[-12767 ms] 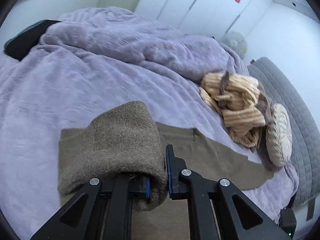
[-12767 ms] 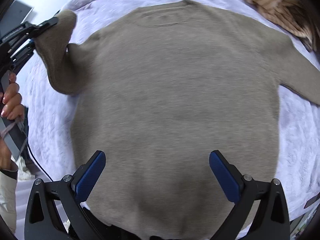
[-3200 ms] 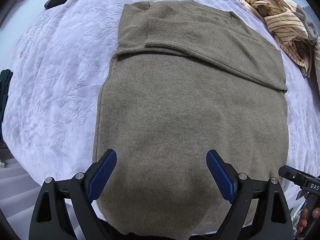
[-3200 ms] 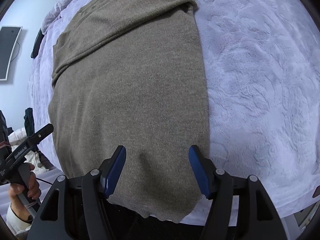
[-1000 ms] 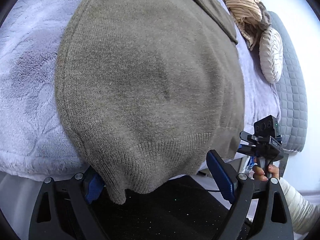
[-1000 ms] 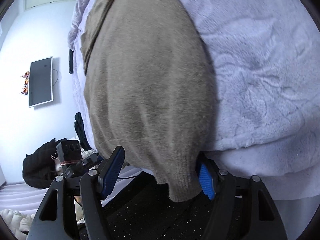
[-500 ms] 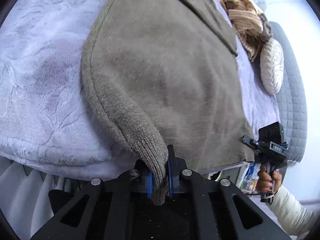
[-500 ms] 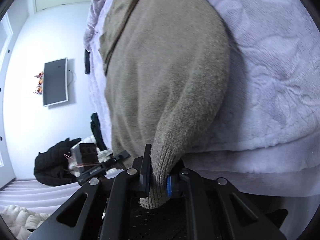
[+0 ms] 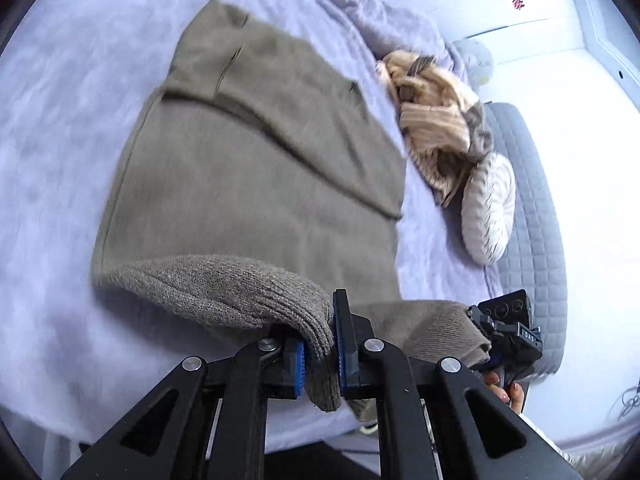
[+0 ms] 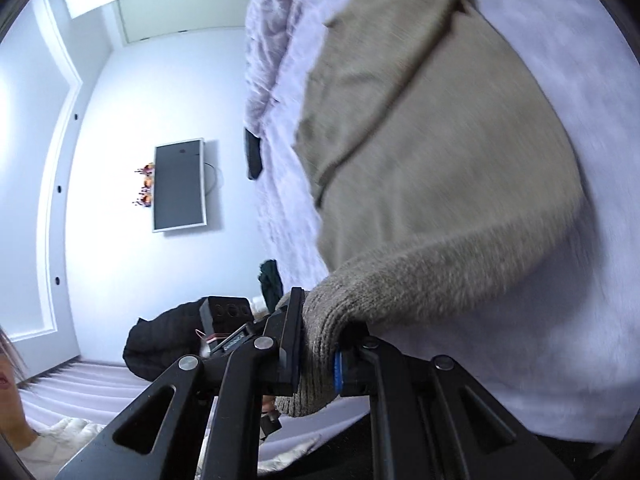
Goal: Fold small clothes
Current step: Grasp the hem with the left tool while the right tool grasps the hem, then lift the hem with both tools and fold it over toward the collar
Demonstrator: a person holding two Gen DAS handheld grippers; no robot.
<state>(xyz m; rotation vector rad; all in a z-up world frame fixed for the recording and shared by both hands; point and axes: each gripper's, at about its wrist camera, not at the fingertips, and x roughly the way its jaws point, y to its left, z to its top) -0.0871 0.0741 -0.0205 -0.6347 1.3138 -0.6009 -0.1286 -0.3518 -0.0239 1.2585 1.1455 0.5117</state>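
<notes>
An olive-brown knit sweater (image 9: 256, 168) lies on the lilac bed cover (image 9: 60, 128) with both sleeves folded across its chest. My left gripper (image 9: 320, 354) is shut on the sweater's ribbed bottom hem at its left corner and holds it lifted above the bed. My right gripper (image 10: 316, 354) is shut on the hem at the right corner of the sweater (image 10: 440, 152), also lifted. The right gripper also shows in the left wrist view (image 9: 506, 340), gripping the far corner.
A heap of striped tan clothes (image 9: 436, 124) and a round cream cushion (image 9: 488, 208) lie to the right of the sweater by a grey quilted headboard (image 9: 536, 208). A wall television (image 10: 180, 186) and a dark coat (image 10: 168, 340) are left of the bed.
Both grippers have lifted the pinched hem corners up off the bed's near edge and carried them forward over the sweater. The hem now hangs raised between them.
</notes>
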